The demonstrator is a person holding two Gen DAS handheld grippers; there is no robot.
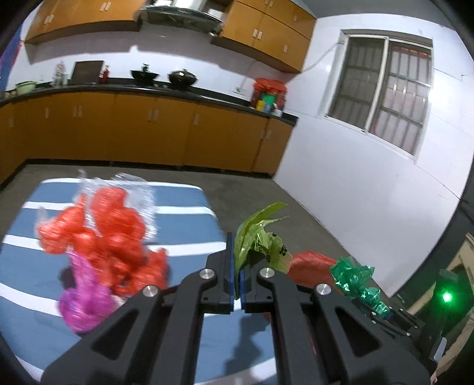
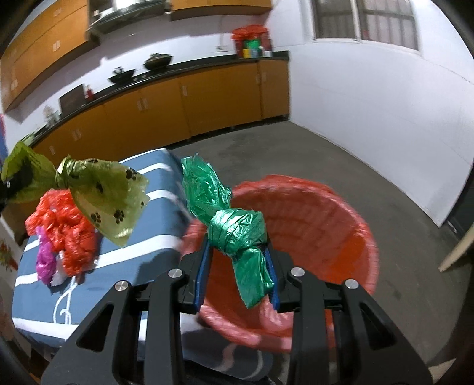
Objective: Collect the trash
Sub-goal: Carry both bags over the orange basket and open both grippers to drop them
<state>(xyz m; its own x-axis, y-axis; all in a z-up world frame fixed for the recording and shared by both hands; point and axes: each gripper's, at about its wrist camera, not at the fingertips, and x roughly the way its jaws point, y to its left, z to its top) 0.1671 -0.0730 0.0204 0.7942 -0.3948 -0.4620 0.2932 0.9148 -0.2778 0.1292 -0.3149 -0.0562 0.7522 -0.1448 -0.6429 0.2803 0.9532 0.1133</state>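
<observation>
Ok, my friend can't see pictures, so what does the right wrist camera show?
The right gripper is pinching a knotted dark green bag right over a bin lined with a red bag. To the left, a light green paw-print bag hangs above red and pink bags lying on a blue striped tablecloth. Behind is a kitchen with orange cabinets.

Kitchen, dim indoor light. White plaster walls [image 1: 340, 165]; bare grey concrete floor [image 2: 311, 154]. Long run of orange wooden base cabinets [image 1: 133, 130] under a dark countertop [image 1: 177, 91], matching orange wall cupboards [image 1: 266, 32] above, a steel range hood [image 1: 180, 13] between them. Two black woks [image 1: 166, 75] sat on the counter. A barred, metal-framed window [image 1: 385, 88] was set in the right-hand wall, dark outside.
</observation>
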